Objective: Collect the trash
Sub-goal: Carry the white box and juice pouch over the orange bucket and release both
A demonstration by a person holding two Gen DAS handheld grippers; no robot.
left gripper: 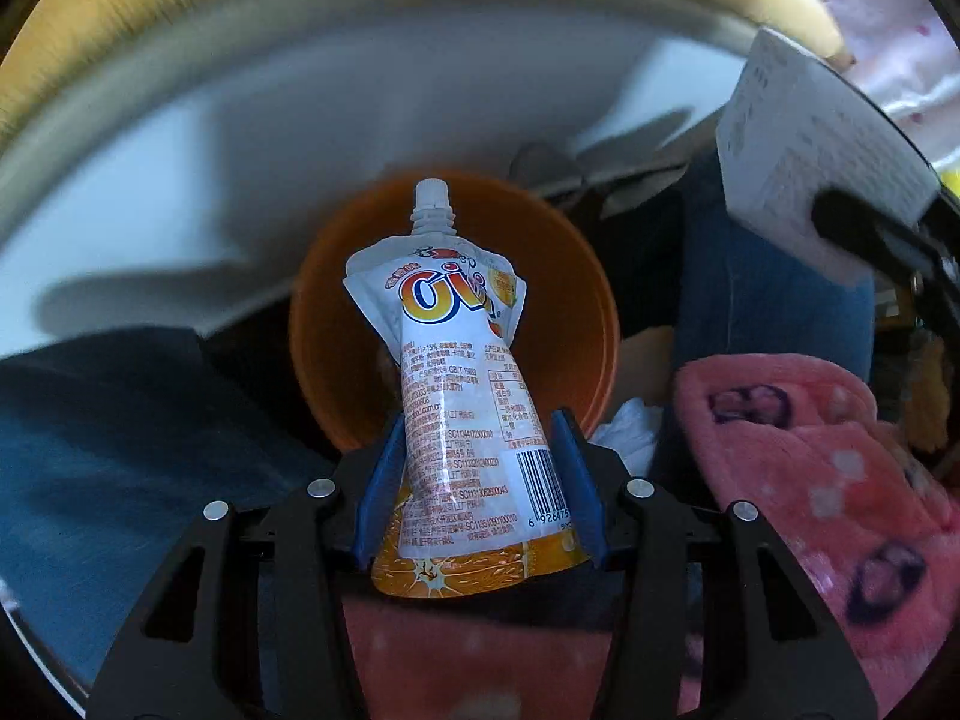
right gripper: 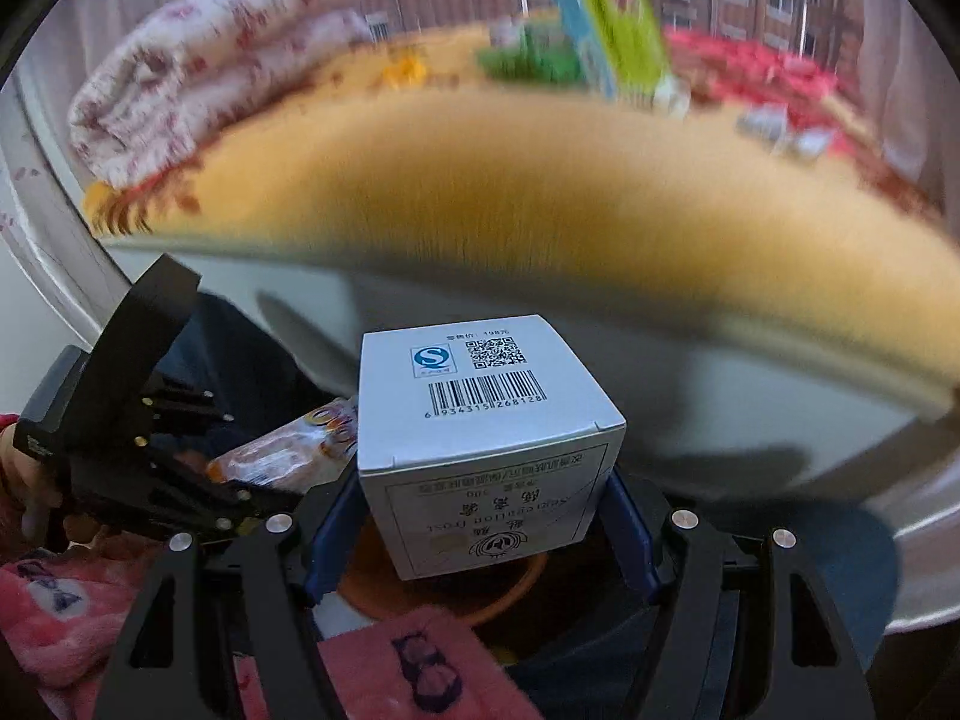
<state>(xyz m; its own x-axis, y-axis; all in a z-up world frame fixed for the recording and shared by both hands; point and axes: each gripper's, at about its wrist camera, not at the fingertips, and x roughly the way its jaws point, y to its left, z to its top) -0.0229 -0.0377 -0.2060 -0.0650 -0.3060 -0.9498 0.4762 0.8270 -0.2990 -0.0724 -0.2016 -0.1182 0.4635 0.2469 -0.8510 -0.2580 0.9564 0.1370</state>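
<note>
Tongs first: my left tongs are clamped on a juice pouch, white with an orange base, spout pointing away from me. My right tongs are clamped on a small white carton printed with a barcode.

Largest thing below is an orange bin, round and open. The pouch hangs directly over its mouth, and in the right wrist view the carton sits above the same orange rim. Neither piece is let go yet, so I judge both pickups done and both drops remaining.

Past the bin runs a yellow tabletop, badly smeared by blur. Green, blue and red shapes on its far side may be more packaging to collect, but I cannot make them out.

Pink patterned fabric fills the near edge. The bin's inside is mostly hidden behind the pouch; something white lies beside the rim, unclear what.
</note>
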